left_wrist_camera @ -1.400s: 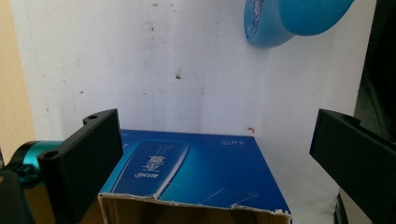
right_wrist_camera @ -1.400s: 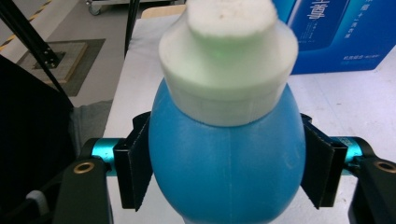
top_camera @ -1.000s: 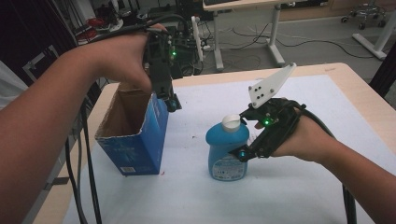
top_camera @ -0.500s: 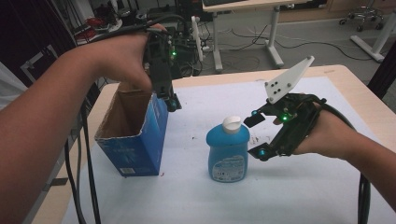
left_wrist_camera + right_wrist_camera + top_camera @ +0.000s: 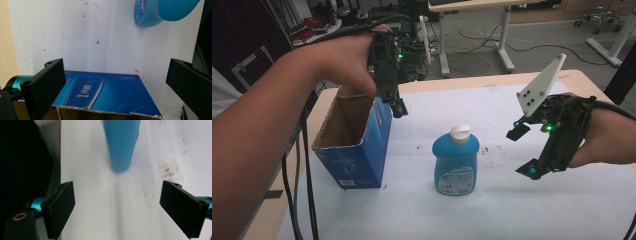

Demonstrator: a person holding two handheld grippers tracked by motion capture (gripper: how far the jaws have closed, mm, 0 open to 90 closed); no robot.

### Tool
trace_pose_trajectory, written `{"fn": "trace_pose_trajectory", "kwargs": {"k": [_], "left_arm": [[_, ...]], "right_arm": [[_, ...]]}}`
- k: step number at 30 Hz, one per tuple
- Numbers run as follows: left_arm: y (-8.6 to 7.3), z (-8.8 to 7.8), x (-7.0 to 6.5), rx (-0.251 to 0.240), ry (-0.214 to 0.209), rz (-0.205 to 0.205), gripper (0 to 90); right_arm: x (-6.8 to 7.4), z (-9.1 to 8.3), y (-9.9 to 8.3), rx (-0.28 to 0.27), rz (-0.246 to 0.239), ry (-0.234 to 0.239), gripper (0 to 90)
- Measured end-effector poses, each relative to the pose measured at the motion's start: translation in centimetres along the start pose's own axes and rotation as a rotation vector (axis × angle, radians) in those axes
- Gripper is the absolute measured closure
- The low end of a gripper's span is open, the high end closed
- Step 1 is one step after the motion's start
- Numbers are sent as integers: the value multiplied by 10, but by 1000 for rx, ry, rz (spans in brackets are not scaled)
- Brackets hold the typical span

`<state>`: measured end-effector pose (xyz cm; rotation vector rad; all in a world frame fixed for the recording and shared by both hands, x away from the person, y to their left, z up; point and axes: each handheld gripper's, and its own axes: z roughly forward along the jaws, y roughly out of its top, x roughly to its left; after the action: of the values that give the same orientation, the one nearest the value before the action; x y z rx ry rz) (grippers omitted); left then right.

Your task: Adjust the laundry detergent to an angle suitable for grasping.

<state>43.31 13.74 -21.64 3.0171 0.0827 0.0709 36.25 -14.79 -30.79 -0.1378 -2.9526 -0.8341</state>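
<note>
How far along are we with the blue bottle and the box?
Nothing packed yet: the bottle stands upright on the table beside the open box. Nothing is in hand; the left gripper hangs open over the box rim, the right gripper open, apart from the bottle. Grasping remains.

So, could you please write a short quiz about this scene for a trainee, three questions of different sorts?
1. True or false: the blue bottle stands upright on the white table cover.
2. Multiple choice: where is the left gripper?
A. inside the bottle
B. above the right wall of the open blue box
C. flat on the table
3. Fill in: the jaws of the right gripper stand ____, holding nothing, to the right of the bottle.

Key: 1 true; 2 B; 3 open.
</note>
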Motion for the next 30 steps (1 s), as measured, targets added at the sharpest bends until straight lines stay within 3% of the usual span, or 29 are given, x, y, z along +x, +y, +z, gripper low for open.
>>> {"fn": "trace_pose_trajectory", "kwargs": {"k": [6,8,9,10,18,30], "left_arm": [[9,-2,3,5,0,12,25],[14,-2,3,5,-2,12,25],[16,-3,4,7,-1,18,25],[18,-3,4,4,0,19,25],[40,-6,8,13,-12,46,25],[72,6,24,28,-39,69,25]], "right_arm": [[7,-7,-8,139,-1,-27,118],[9,-7,-10,183,-1,-38,85],[9,-7,-12,200,-1,-43,24],[10,-6,-13,226,1,-68,14],[16,3,-23,405,-11,-36,14],[27,9,-35,495,-13,-4,14]]}}
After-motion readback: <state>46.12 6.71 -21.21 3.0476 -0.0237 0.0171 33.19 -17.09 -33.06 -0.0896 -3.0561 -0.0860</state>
